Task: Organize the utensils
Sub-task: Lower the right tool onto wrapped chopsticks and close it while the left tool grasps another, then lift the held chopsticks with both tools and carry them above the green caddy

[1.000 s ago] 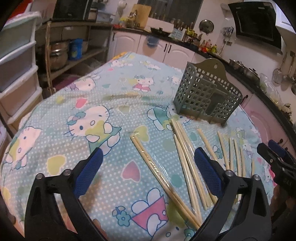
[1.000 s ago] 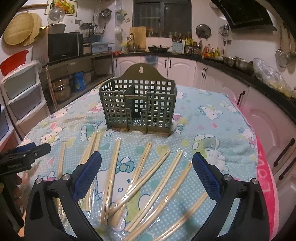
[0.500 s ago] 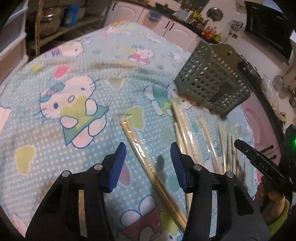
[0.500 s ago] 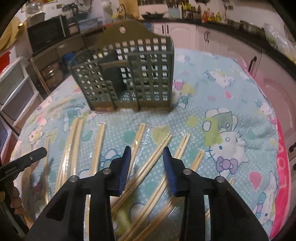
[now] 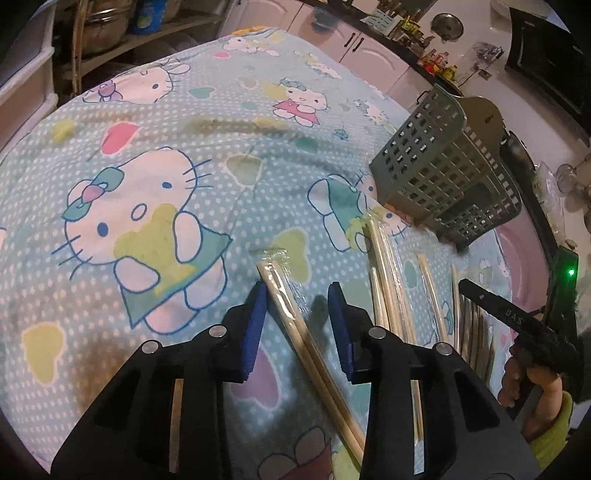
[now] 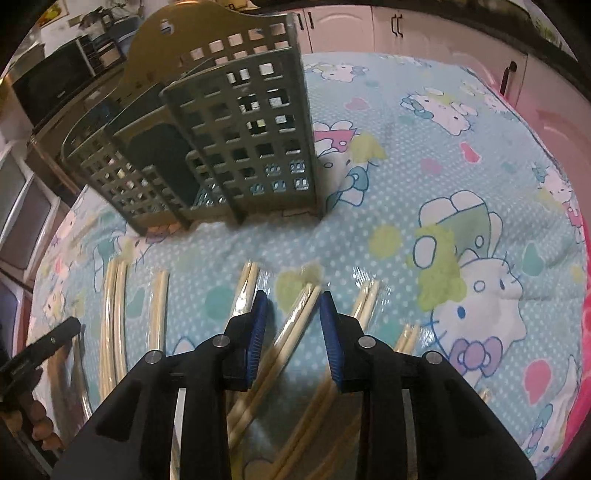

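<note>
Several plastic-wrapped pairs of wooden chopsticks lie on a Hello Kitty tablecloth. My left gripper is open, low over the cloth, its blue pads either side of the leftmost pair. My right gripper is open with its pads either side of another pair. Neither pair looks clamped. A grey-green slotted utensil holder stands upright beyond the chopsticks; it also shows in the left wrist view.
More wrapped pairs lie fanned left and right of the right gripper. The right gripper's body and hand show at the left view's right edge. Kitchen cabinets and shelves ring the table.
Both grippers have dropped lower and forward toward the chopsticks. Their jaws have narrowed from wide open to a small gap around one pair each.
</note>
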Tool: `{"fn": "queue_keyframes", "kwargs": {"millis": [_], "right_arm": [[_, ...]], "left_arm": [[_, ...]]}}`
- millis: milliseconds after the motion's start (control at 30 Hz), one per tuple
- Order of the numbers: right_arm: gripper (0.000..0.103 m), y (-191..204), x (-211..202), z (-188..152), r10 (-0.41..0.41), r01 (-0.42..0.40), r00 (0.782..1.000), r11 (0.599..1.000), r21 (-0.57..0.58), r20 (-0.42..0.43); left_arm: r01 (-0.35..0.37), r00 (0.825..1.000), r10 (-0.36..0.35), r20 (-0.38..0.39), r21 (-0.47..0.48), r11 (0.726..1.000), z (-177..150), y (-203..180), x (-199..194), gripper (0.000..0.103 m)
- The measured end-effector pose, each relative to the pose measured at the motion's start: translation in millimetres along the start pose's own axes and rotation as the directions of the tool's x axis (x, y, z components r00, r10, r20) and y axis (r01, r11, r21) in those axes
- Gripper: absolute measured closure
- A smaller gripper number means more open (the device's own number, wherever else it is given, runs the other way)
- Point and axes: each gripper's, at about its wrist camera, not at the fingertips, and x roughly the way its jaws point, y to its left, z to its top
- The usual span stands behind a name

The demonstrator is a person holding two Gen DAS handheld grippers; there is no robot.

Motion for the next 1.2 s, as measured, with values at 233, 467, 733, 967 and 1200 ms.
{"fn": "queue_keyframes", "kwargs": {"millis": [233, 467, 733, 967, 1200], "right_arm": [[0.082, -6, 12, 16, 0.008, -0.007, 1.0, 0.999, 0.035, -0.013], [0.09, -16, 10, 21, 0.056, -0.056, 0.998, 0.996, 0.065, -0.01], [0.091, -20, -21, 23, 0.155, -0.159, 0.986, 0.986, 0.057, 0.065], [0.092, -5, -73, 15, 0.216, -0.216, 0.961, 0.976, -0.02, 0.174], [0.093, 6, -121, 11, 0.273, -0.259, 0.92, 0.962, -0.088, 0.282]], "left_arm": [[-0.046, 0.999, 0.045, 0.009, 0.028, 0.999, 8, -5, 6, 0.084], [-0.087, 0.996, 0.084, 0.036, 0.079, 0.993, 16, -8, 10, 0.095], [-0.023, 0.997, 0.016, 0.075, 0.1, 0.995, 28, -15, -3, 0.1], [0.068, 0.977, -0.104, 0.188, 0.192, 0.979, 44, -49, -54, 0.102], [0.124, 0.933, -0.204, 0.298, 0.267, 0.956, 57, -87, -97, 0.102]]}}
